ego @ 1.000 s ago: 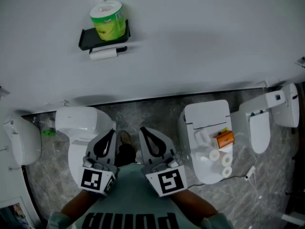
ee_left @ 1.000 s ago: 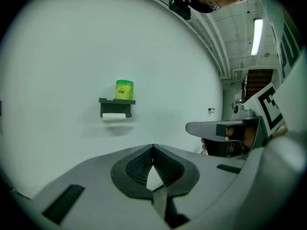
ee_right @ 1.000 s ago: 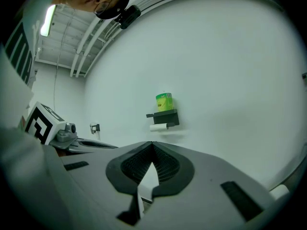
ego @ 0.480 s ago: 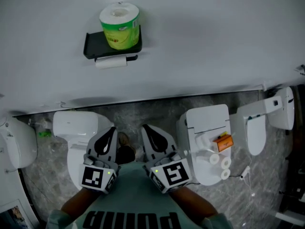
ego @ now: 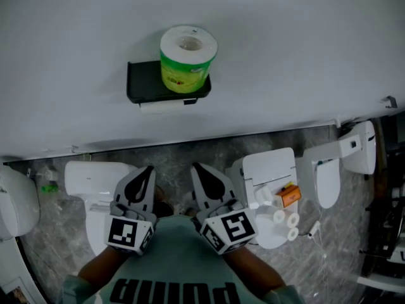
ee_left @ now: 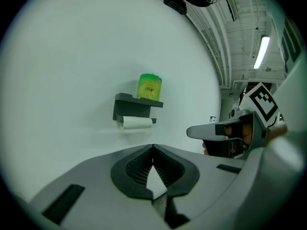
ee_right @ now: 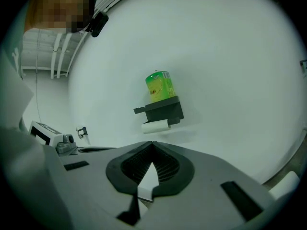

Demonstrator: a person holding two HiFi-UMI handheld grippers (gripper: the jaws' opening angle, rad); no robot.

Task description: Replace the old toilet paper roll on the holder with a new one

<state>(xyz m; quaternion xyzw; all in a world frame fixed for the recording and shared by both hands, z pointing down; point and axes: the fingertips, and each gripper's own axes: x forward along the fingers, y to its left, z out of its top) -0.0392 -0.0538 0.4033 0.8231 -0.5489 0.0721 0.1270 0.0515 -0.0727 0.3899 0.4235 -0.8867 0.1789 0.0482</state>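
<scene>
At the bottom centre of the head view, just above the person's teal shirt, the grey plastic left tool (ego: 147, 173) and its twin, the grey plastic right tool (ego: 199, 171), sit side by side, both pointing up the frame toward the wall. Each one's own view shows the ribbed black pads meeting at the tips with nothing between them, so both are closed and empty. Beyond them lies the grey marbled floor (ego: 190, 147), with a white ceramic toilet (ego: 92, 177) at lower left and a second white toilet (ego: 269, 164) at lower right, whose top carries a few small white paper rolls (ego: 286, 221) and a small orange box (ego: 288, 195). Farther off, upper centre on the pale wall, hangs the black wall-mounted holder (ego: 140, 82) with a flat shelf. The old roll (ego: 162, 106), thin, white and nearly spent, sits on the bar beneath the shelf, and the new roll (ego: 185, 59), full and in a green wrapper, stands upright on the shelf. The holder is well apart from both tools, so this reads as the approach, with no swap begun. The next move likely calls for closing on the wall, parting one tool's jaws and lining them up on the old roll to draw it off the bar without knocking the wrapped roll above.
</scene>
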